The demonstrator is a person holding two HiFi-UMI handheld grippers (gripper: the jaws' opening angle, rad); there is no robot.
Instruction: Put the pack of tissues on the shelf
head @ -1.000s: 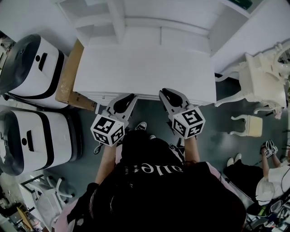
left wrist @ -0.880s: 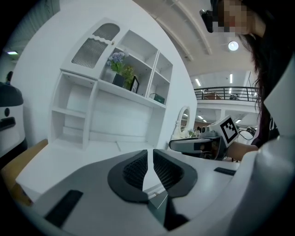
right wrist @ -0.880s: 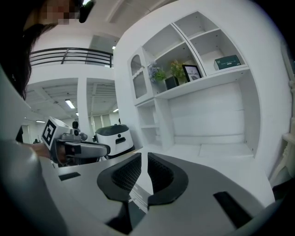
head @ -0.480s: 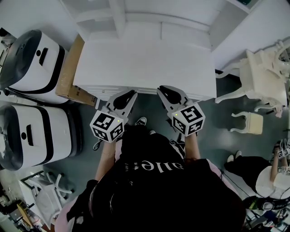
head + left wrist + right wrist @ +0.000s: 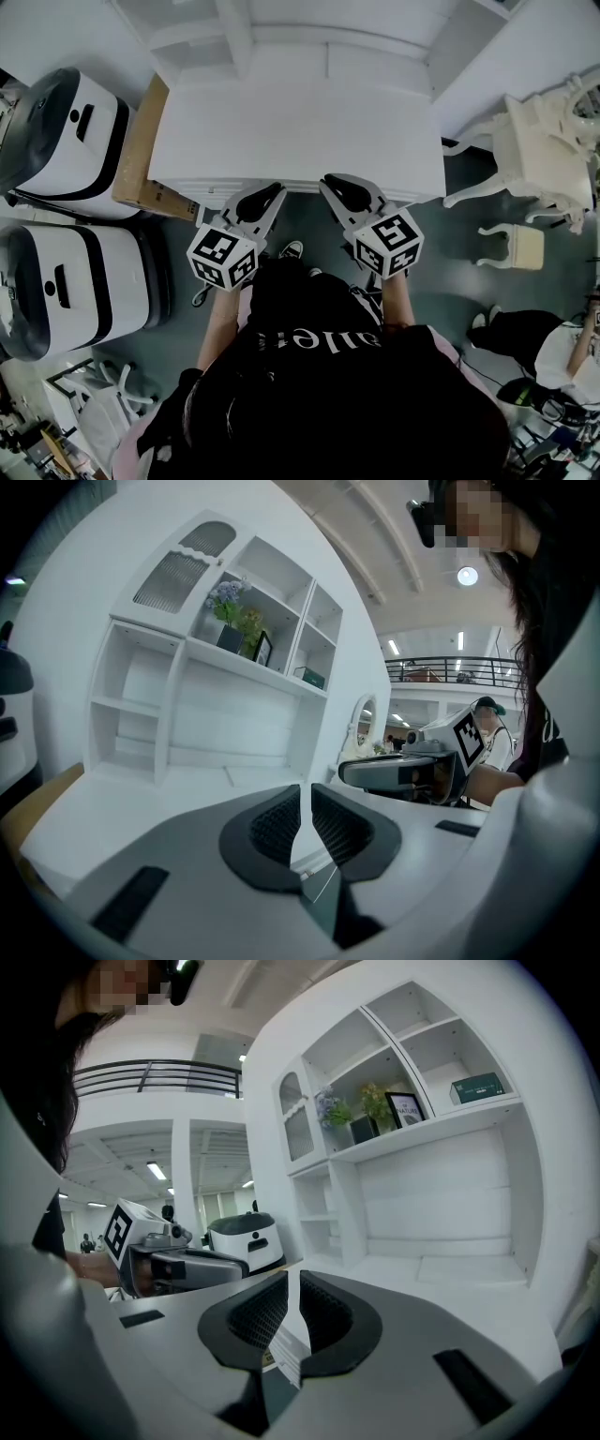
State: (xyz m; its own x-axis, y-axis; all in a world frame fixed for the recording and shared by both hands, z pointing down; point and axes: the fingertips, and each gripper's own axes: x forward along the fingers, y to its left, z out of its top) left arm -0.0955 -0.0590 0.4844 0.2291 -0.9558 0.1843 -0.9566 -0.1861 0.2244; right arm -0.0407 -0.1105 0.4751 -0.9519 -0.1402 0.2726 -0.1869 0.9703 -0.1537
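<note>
White desk [image 5: 291, 131] fills the middle of the head view, its top bare, with a white shelf unit [image 5: 422, 1129] rising from its far edge. Both grippers hang at the desk's near edge, side by side. The left gripper [image 5: 272, 190] has its jaws closed with nothing between them, and so does the right gripper [image 5: 333, 182].

No pack of tissues shows on the desk or in either gripper. A small dark green box [image 5: 476, 1088] sits in an upper bay of the shelf unit. I cannot tell whether that is the pack.

As I judge it, the step in hand is finding the pack. Part 1 gripper's jaws wide before approaching. A soft pack should take a gentle squeeze across its narrow side. For placing, the lower bays look free, away from the potted flowers [image 5: 352, 1110] and picture frame [image 5: 406, 1108].
</note>
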